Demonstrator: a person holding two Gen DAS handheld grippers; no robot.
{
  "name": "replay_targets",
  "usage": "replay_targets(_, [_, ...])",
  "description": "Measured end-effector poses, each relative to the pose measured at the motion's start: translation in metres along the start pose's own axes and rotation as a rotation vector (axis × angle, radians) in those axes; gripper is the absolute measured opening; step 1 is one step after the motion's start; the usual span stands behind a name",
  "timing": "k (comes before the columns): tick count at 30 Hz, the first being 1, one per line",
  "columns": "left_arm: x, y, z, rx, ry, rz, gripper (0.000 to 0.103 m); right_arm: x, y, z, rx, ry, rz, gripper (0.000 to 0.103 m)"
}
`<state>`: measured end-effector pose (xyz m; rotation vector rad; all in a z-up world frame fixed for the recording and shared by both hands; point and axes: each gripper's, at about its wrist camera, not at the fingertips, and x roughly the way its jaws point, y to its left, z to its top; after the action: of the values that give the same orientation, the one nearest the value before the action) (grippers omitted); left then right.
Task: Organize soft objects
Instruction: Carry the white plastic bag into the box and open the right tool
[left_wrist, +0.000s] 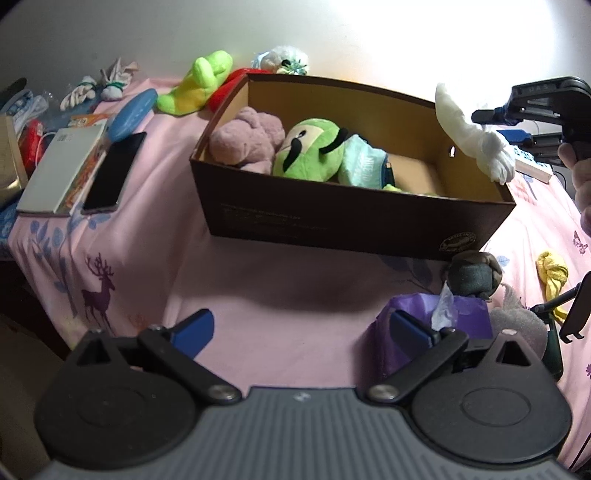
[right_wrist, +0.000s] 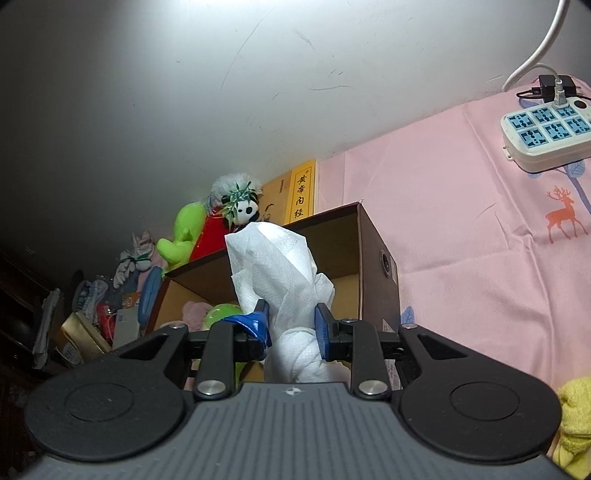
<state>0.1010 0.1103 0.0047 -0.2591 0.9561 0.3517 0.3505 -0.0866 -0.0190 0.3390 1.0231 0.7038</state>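
From your left wrist camera, your left gripper (left_wrist: 301, 328) hangs over the pink sheet (left_wrist: 288, 332) with its jaws spread wide and nothing between the blue pads (left_wrist: 195, 326). The brown cardboard box (left_wrist: 347, 218) sits at about 12 o'clock from it. Inside the box, a mauve plush (left_wrist: 245, 140) lies at the 9 o'clock end, a green plush (left_wrist: 310, 151) touches it, and a pale teal pouch (left_wrist: 364, 166) leans against the green one. At 2 o'clock, your right gripper (left_wrist: 498, 125) holds a white knotted cloth (left_wrist: 472, 133) above the box's right end wall. Near 3 o'clock lie a dark sock ball (left_wrist: 474, 273) just beside the box corner, a purple bag (left_wrist: 436, 328) at your right pad, and a yellow knotted cloth (left_wrist: 552, 277) farther out. At 10 o'clock a phone (left_wrist: 114, 171) and a white booklet (left_wrist: 61, 173) lie side by side; a lime plush (left_wrist: 197, 83) rests behind the box at 11 o'clock.

From your right wrist camera, your right gripper (right_wrist: 290, 325) has its jaws clamped on the white knotted cloth (right_wrist: 277, 273), which stands up between the pads (right_wrist: 321, 326). The box (right_wrist: 373, 266) is at 12 o'clock, directly beyond the cloth, with the green plush (right_wrist: 221, 314) showing inside at 10 o'clock. A panda plush (right_wrist: 240, 201) and the lime plush (right_wrist: 184, 232) sit behind the box at 11 o'clock. A power strip (right_wrist: 546, 138) lies on the pink sheet (right_wrist: 461, 221) at 2 o'clock, and the yellow knotted cloth (right_wrist: 572, 421) is at 4 o'clock.
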Motion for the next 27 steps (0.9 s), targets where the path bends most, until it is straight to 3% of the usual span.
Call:
replay_targets(7, [0.007, 0.006, -0.002, 0.000, 0.022, 0.035, 0.102, 0.044, 0.013, 0.002, -0.108, 0.045, -0.151, 0.007])
replay_targets(16, [0.013, 0.013, -0.001, -0.011, 0.035, 0.052, 0.102, 0.068, 0.032, -0.002, -0.188, 0.051, -0.229, 0.013])
replay_targets(27, [0.018, 0.011, 0.001, -0.006, 0.041, 0.069, 0.102, 0.060, 0.024, -0.003, -0.111, 0.036, -0.144, 0.015])
